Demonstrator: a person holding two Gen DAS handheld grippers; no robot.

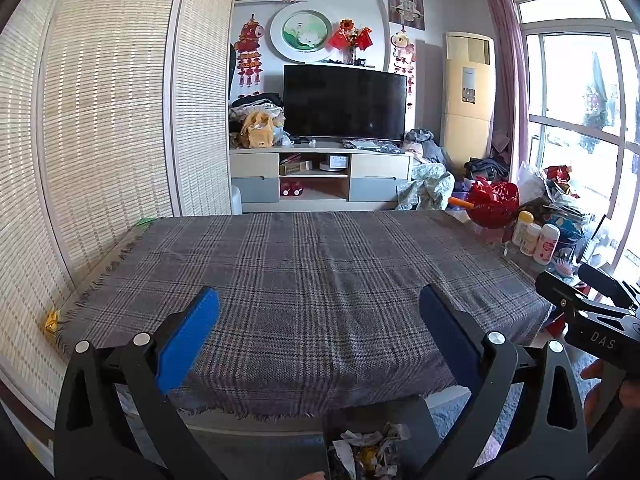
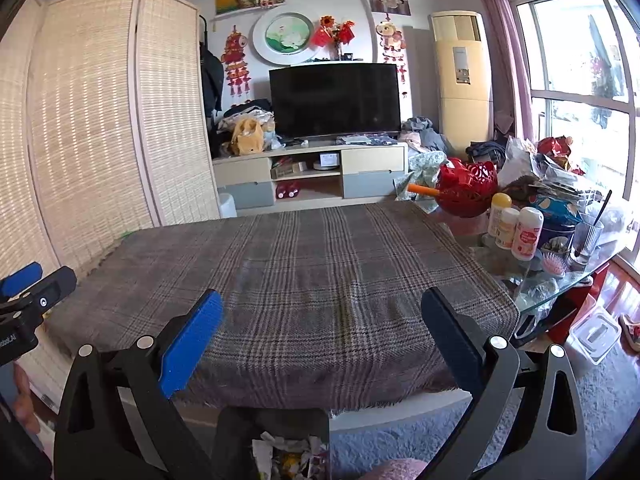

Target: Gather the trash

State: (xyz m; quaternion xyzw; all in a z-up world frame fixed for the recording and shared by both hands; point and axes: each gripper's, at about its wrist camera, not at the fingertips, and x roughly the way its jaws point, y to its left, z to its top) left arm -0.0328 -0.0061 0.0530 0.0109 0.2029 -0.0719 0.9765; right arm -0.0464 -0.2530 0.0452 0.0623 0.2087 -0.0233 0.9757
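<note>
The crumpled white-and-yellow paper trash (image 1: 370, 454) sits in a dark bin (image 1: 416, 416) below the near edge of the grey plaid-cloth surface (image 1: 304, 280), straight beneath both grippers. The left hand-held gripper (image 1: 318, 312) and right hand-held gripper (image 2: 322, 312) hover with jaws apart, holding nothing. No loose trash shows on the cloth, and neither hand is clearly nearer.

My left wrist camera sits low and close at the near edge of the plaid-covered table (image 1: 312, 280), facing the television (image 1: 344, 100) at upper centre. My right wrist camera faces likewise from slightly further right, sharing table (image 2: 304, 280) and television (image 2: 335, 98).
</note>
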